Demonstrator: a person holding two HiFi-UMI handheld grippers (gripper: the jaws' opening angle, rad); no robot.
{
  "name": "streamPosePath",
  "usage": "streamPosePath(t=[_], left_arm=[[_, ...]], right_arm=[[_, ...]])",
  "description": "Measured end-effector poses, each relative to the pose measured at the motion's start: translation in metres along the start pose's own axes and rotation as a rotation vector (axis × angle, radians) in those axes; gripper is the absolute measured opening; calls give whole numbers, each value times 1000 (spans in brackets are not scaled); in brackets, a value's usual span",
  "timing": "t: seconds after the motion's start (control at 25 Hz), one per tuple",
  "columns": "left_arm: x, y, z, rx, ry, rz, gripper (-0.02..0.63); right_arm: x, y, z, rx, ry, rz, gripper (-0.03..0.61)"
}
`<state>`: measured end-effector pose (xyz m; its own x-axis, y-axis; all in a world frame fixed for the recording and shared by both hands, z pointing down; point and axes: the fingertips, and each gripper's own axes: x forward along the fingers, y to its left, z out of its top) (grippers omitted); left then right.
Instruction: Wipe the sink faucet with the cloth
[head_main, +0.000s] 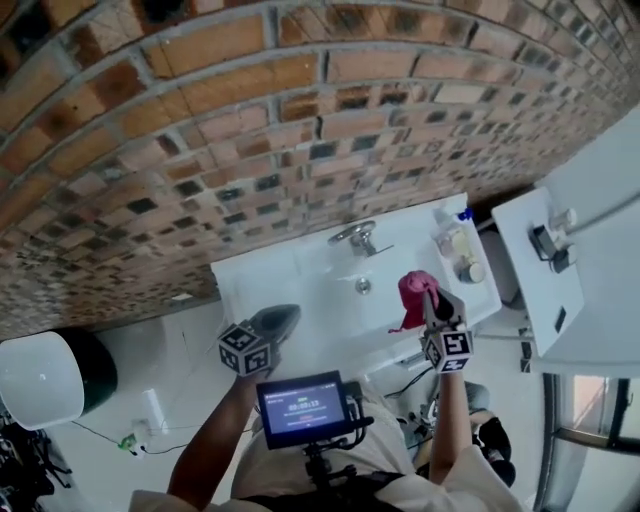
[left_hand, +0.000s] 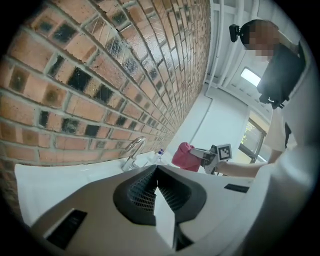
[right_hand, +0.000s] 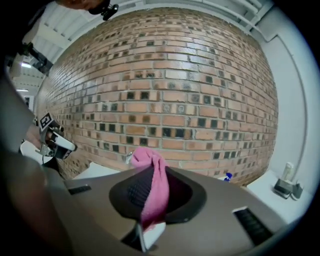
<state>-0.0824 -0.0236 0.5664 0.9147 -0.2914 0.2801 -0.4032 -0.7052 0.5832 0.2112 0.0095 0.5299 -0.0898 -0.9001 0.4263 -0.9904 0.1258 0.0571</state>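
The chrome faucet (head_main: 356, 237) stands at the back of the white sink (head_main: 255, 280), against the brick wall. My right gripper (head_main: 430, 297) is shut on a pink cloth (head_main: 414, 296) and holds it above the sink's right part, in front of and to the right of the faucet. In the right gripper view the cloth (right_hand: 154, 182) hangs between the jaws and hides most of the faucet. My left gripper (head_main: 283, 318) hovers over the sink's left front edge, shut and holding nothing. From the left gripper view the faucet (left_hand: 133, 151) and the cloth (left_hand: 182, 155) lie ahead.
Several small bottles (head_main: 458, 247) stand on the sink's right rim, one with a blue cap (right_hand: 228, 176). A white shelf (head_main: 540, 275) with small items is at the right. A white round-lidded bin (head_main: 40, 378) sits on the floor at the left. A small monitor (head_main: 302, 408) hangs at my chest.
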Motion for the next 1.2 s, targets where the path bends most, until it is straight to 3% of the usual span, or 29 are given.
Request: streamPosePath(t=[0.16, 0.32, 0.76, 0.96, 1.2], left_arm=[[-7, 11, 2, 19, 9, 10, -14], [-8, 18, 0, 10, 18, 18, -12], [4, 32, -5, -20, 51, 59, -12], [16, 31, -1, -17, 64, 73, -12], [30, 26, -1, -14, 71, 99, -12]], right_arm=[[-9, 26, -8, -3, 56, 24, 49], [-5, 24, -26, 28, 38, 6, 49], [65, -28, -11, 42, 76, 7, 49], [142, -56, -2, -33, 217, 82, 49], [239, -63, -44, -77, 426, 172, 49]])
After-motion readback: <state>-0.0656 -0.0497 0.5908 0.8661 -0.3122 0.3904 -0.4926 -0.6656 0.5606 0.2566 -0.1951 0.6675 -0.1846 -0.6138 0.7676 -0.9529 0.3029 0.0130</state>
